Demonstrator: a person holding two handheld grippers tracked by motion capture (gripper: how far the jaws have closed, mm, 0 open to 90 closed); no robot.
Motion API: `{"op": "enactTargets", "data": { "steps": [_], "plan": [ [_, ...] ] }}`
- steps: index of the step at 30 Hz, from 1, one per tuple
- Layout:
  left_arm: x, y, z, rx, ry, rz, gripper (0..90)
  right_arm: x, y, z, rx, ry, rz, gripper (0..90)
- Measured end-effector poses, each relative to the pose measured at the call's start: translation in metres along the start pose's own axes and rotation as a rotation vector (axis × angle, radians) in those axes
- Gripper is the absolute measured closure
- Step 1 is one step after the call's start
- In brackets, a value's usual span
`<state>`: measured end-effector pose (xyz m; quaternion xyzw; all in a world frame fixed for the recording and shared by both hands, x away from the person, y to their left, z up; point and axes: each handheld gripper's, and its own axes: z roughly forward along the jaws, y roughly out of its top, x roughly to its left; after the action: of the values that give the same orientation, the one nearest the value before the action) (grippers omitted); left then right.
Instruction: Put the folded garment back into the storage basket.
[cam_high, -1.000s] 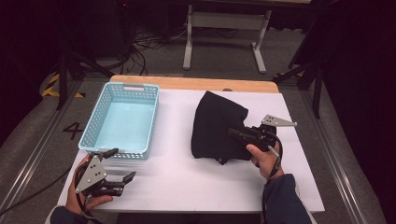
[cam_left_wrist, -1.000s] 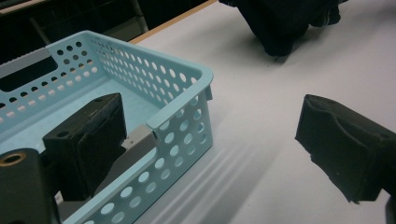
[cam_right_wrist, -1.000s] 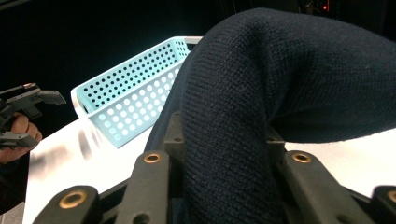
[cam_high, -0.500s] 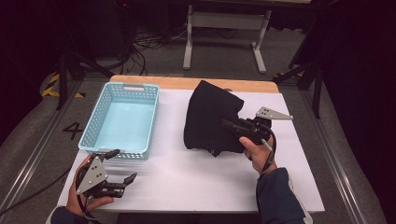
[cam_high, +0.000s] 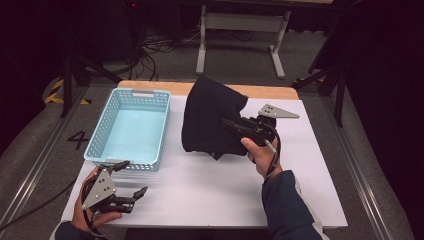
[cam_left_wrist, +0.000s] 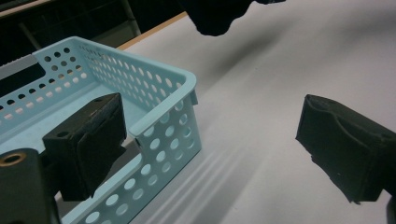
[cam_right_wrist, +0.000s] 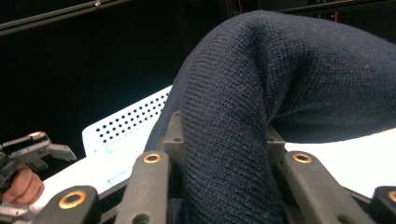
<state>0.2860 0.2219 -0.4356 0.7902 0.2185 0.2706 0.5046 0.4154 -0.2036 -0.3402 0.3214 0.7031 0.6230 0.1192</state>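
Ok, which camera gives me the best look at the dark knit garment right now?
The high view: the dark knit garment shows whole there, lifted and pinched in the right tool beside the blue basket. The right gripper view gives only a close-up of the knit between its jaws; the left gripper view catches a hanging edge.

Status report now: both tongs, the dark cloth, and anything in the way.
Right tongs shut on dark knit cloth, lifted off table. Left tongs open, empty, beside blue basket. Basket empty; nothing in the way.

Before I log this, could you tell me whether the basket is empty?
Empty: the basket's bare blue floor shows in the high view; the dark cloth hangs beside it from the right tool.
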Motion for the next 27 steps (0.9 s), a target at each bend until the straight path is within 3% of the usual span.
{"op": "enactTargets", "data": {
  "steps": [15,16,27],
  "plan": [
    [-0.001,-0.001,0.001,-0.007,-0.011,-0.001,9.0,0.026,0.021,0.043,-0.001,0.042,-0.023,65.5],
    [-0.002,-0.001,0.001,-0.005,-0.014,0.002,9.0,0.031,0.023,0.053,0.004,0.051,-0.025,65.5],
    [-0.006,-0.002,0.002,-0.007,-0.033,0.010,9.2,0.054,0.029,0.098,0.016,0.096,-0.027,65.4]
  ]
}}
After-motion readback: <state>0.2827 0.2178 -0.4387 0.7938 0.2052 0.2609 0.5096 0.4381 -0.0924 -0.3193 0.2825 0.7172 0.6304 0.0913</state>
